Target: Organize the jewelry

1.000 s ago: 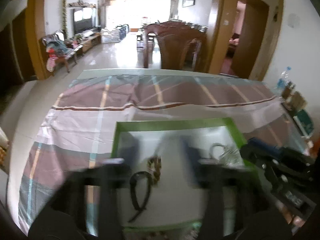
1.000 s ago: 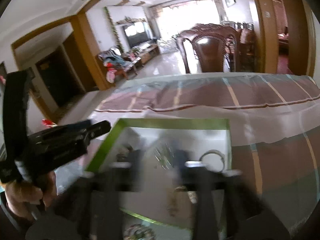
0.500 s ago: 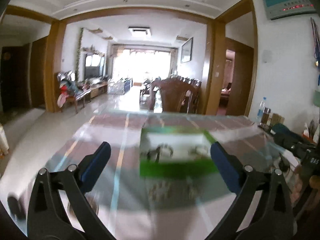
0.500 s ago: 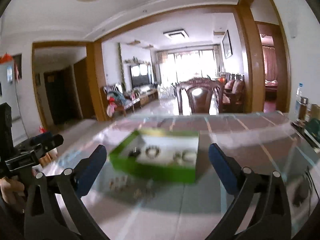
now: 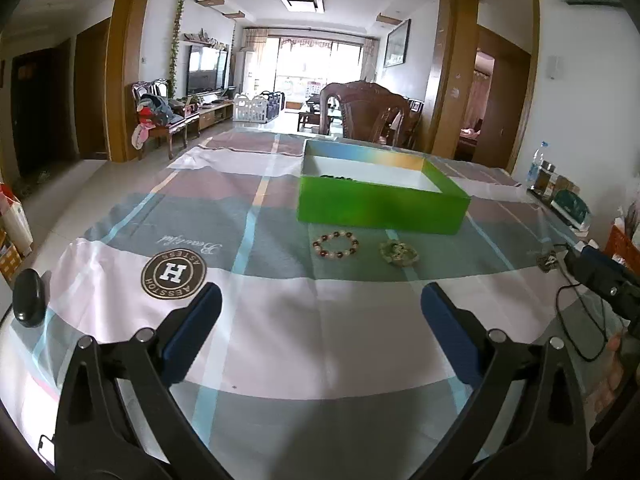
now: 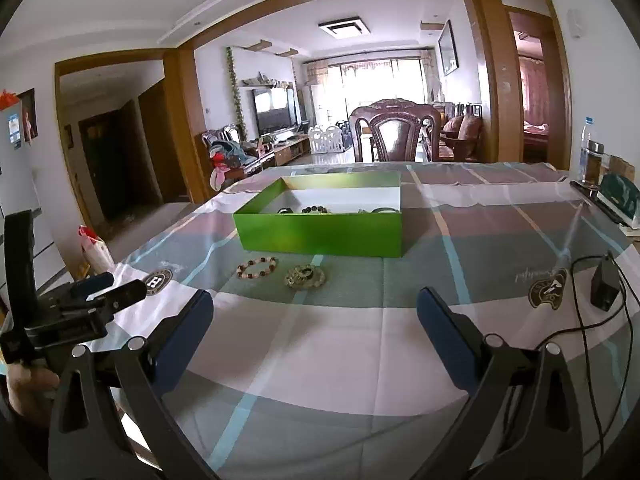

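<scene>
While the left wrist camera looks along the table, the left gripper [image 5: 320,312] hangs just above the checked tablecloth [image 5: 280,320], jaws spread wide, nothing between the blue pads [image 5: 192,332]. Green box [image 5: 380,208] sits ahead, slightly right of centre, open-topped, white inside; something dark shows just over its near wall, too small to identify. Two pieces lie on the cloth just in front of the box: a beaded bracelet [image 5: 336,245] of red-brown and pale beads, and to its right a greenish bracelet [image 5: 399,254], apart from it. A further small trinket [image 5: 547,261] lies far right near a black cable [image 5: 576,320]. Black oval object [image 5: 29,298] rests at the left table edge. The right gripper's body [image 5: 608,284] intrudes at the right border.

Right wrist camera: right gripper [image 6: 316,316] likewise low over the cloth, jaws wide apart, holding nothing. Green box [image 6: 320,232] straight ahead; dark bracelets [image 6: 316,210] visible inside against the near wall. Beaded bracelet [image 6: 257,267] and greenish bracelet [image 6: 306,276] lie side by side in front of the box, not touching it. Small black adapter [image 6: 605,286] with cable at right. Left gripper [image 6: 80,308] seen from the side at the left edge, in a hand [image 6: 28,384]; its fingers not clear from here.
</scene>
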### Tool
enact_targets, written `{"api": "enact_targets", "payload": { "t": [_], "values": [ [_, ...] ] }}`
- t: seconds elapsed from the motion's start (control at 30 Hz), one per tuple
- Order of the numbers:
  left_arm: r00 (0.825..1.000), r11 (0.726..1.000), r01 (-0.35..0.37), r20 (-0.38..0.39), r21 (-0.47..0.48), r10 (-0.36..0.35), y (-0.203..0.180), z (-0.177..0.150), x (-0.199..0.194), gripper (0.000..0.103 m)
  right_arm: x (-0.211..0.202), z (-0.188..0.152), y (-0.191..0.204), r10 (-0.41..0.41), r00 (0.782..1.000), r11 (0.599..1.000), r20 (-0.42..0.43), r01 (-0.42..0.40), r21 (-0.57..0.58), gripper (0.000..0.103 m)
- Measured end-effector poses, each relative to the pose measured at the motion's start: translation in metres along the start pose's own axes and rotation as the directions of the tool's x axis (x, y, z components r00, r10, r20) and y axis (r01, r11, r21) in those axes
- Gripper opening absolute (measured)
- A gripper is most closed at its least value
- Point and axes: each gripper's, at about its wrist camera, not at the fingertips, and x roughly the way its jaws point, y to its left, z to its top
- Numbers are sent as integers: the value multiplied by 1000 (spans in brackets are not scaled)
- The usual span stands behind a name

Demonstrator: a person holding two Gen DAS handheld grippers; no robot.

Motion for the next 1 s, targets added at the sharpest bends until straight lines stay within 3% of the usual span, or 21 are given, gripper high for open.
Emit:
{"api": "enact_targets", "payload": {
  "t": [0.4,0.63,0.7,0.8,1.0],
  "values": [
    [1000,999,17,-16,30,-16,-13,5,6,99,8,3,4,9,1000,1000,-10,-9,-22,99],
    [1000,999,18,-25,38,-17,-12,7,12,99,74,27,20,-12,993,992,-116,-2,-126,99],
    [999,999,20,-28,29,-19,-10,8,13,99,103,31,24,-14,986,990,-168,-10,-140,87],
    [999,1000,13,-35,24,-12,-6,7,16,99,158,34,34,-14,956,982,-292,-42,-186,68],
    [999,1000,3,-46,4,-3,4,10,23,99,215,28,36,-23,919,979,-394,-58,-194,45]
  ]
}}
